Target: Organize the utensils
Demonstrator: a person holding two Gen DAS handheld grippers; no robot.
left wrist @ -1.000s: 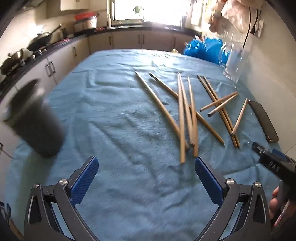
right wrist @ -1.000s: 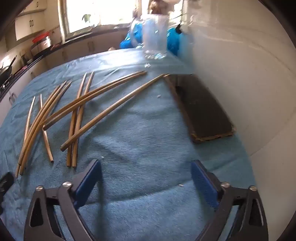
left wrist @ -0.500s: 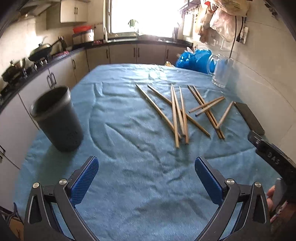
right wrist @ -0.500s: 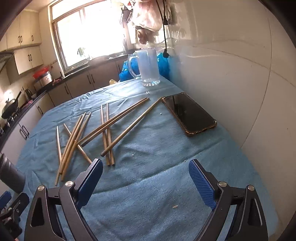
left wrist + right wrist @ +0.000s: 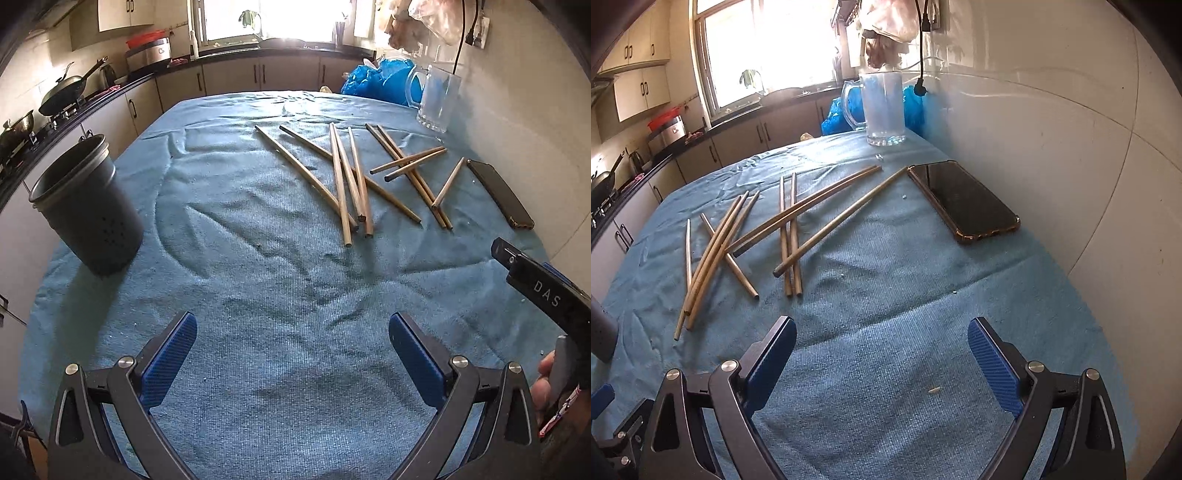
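**Both grippers over the near edge, chopsticks loose on the cloth**

From my feeds, left to right. A dark utensil holder (image 5: 86, 206) stands upright at the left edge of the bench, on the blue cloth (image 5: 258, 280); its rim is open and small holes show low in its wall. My left gripper (image 5: 291, 350) hangs over the near edge, jaws spread wide, nothing between the blue pads (image 5: 168, 360). Only wrinkled cloth lies under it.

The wooden chopsticks (image 5: 351, 181) lie scattered right of centre toward the far edge, several crossing one another, none in the holder and well apart from it. In the right wrist view the same chopsticks (image 5: 790, 229) lie ahead and left of the right gripper (image 5: 882, 354), whose jaws are also wide apart and empty, not touching any stick.

A dark phone (image 5: 964, 199) lies flat along the right edge, just beside the wall, with one stick's tip near its far corner. A clear glass mug (image 5: 882, 107) stands at the far right corner, with a blue bag (image 5: 376, 81) behind it.
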